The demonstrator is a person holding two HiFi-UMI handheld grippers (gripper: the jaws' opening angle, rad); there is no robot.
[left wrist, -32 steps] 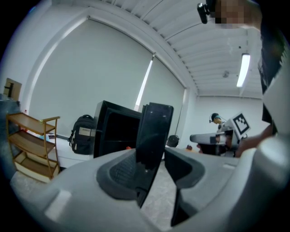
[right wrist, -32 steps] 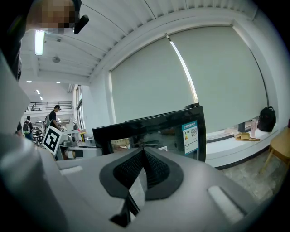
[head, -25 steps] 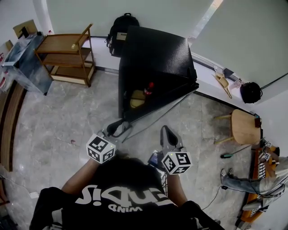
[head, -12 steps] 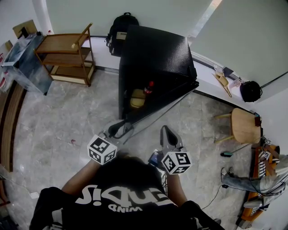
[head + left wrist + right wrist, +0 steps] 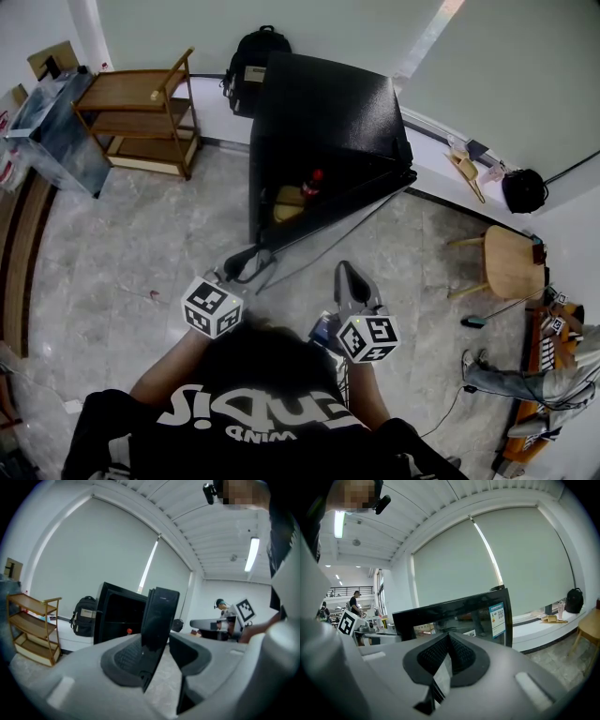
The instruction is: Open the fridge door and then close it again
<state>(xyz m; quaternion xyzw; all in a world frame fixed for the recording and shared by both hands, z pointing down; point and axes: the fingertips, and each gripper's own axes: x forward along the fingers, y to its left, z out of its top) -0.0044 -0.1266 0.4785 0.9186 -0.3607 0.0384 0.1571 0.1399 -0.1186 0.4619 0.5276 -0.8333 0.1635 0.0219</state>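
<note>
The black fridge (image 5: 319, 103) stands mid-room with its door (image 5: 328, 214) swung open toward me. A red-capped bottle (image 5: 314, 178) and a yellow item (image 5: 289, 204) show inside. My left gripper (image 5: 251, 264) is at the door's free edge. In the left gripper view that door (image 5: 159, 611) edge stands between the jaws of the left gripper (image 5: 158, 643), against the left pad (image 5: 124, 656), with a gap to the right one. My right gripper (image 5: 345, 272) hangs shut and empty a little right of it. In its own view the right gripper (image 5: 449, 637) faces the door's glass front (image 5: 459, 616).
A wooden shelf unit (image 5: 141, 112) and a black backpack (image 5: 248, 56) stand at the back left wall. A wooden chair (image 5: 511, 262) and a dark bag (image 5: 522, 192) are at the right. A person's legs (image 5: 525, 384) lie at the far right on the marble floor.
Hardly anything: my left gripper and the door's free edge have crept a touch toward the fridge. The right gripper has stayed where it was.
</note>
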